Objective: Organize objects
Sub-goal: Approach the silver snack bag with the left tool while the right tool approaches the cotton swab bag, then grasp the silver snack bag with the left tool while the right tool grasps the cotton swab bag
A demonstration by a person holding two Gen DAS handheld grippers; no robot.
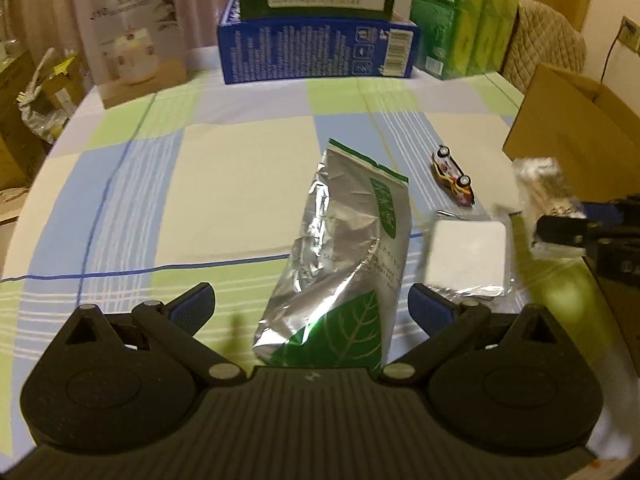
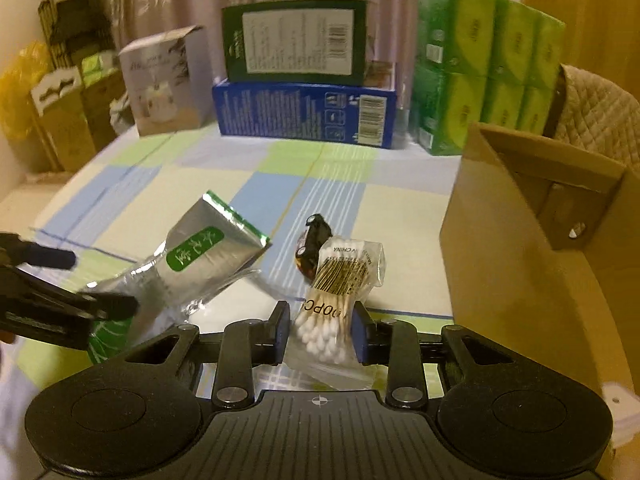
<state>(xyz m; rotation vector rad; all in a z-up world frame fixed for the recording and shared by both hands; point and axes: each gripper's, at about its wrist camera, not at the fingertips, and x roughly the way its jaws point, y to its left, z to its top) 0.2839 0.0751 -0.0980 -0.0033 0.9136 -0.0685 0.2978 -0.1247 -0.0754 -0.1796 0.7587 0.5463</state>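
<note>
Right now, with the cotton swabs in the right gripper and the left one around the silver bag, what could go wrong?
The right gripper pinches the thin cotton swab pack only near its lower end, so it could slip or swing against the cardboard box. The left gripper is open around the crinkled foil bag; closing may crush it or nudge the white packet beside it.

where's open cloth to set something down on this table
Free: the wide left stretch between the foil bag and white carton, and the band before the blue box. Crowded: right side, with toy car, white packet and cardboard box.
</note>
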